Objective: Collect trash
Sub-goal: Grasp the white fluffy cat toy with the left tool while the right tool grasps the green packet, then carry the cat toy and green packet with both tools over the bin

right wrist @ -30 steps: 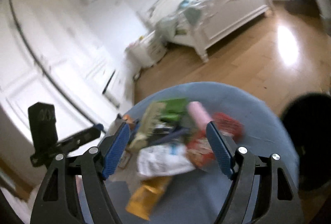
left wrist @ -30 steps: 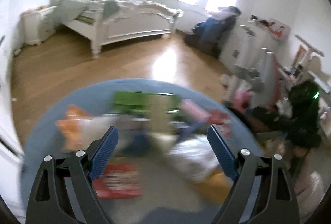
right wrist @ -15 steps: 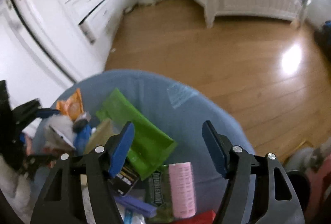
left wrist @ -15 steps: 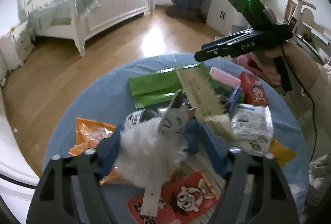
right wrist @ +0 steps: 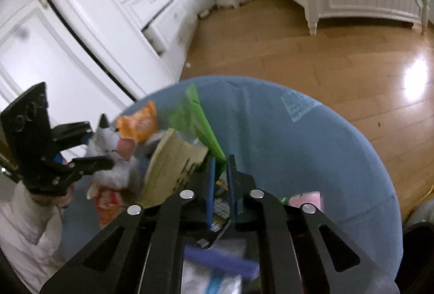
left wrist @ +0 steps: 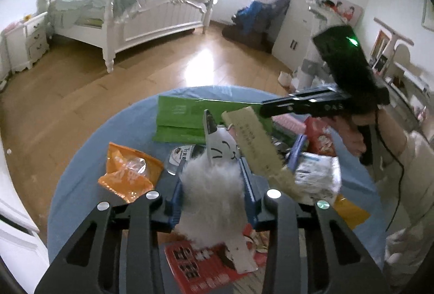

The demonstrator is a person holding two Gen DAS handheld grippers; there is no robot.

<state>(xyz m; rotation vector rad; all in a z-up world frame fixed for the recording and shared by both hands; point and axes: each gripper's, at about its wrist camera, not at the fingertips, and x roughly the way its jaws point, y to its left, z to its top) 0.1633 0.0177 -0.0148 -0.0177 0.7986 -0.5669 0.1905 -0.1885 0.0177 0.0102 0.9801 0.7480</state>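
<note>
My left gripper (left wrist: pixel 213 174) is shut on a white fluffy cat toy (left wrist: pixel 214 185) and holds it above a round blue table (left wrist: pixel 81 171) strewn with wrappers. My right gripper (right wrist: pixel 219 166) is shut on the edge of a green packet (right wrist: pixel 200 125), with a tan paper pack (right wrist: pixel 171 163) leaning against its left finger. The right gripper also shows in the left wrist view (left wrist: pixel 312 104), over the green packet (left wrist: pixel 184 117) and the tan pack (left wrist: pixel 257 147). The left gripper with the cat toy (right wrist: pixel 108 147) shows at the left of the right wrist view.
On the table lie an orange snack bag (left wrist: pixel 127 171), a red printed pack (left wrist: pixel 206 261), a white packet (left wrist: pixel 317 174), a red bag (left wrist: pixel 320 136) and a pink item (right wrist: pixel 306 199). A white bed (left wrist: pixel 130 11), a nightstand (left wrist: pixel 24 41) and white cabinet doors (right wrist: pixel 81 9) stand around on wooden floor.
Both grippers went from open to shut. The left closed on the cat toy and lifted it. The right moved down onto the green packet's edge and closed.
</note>
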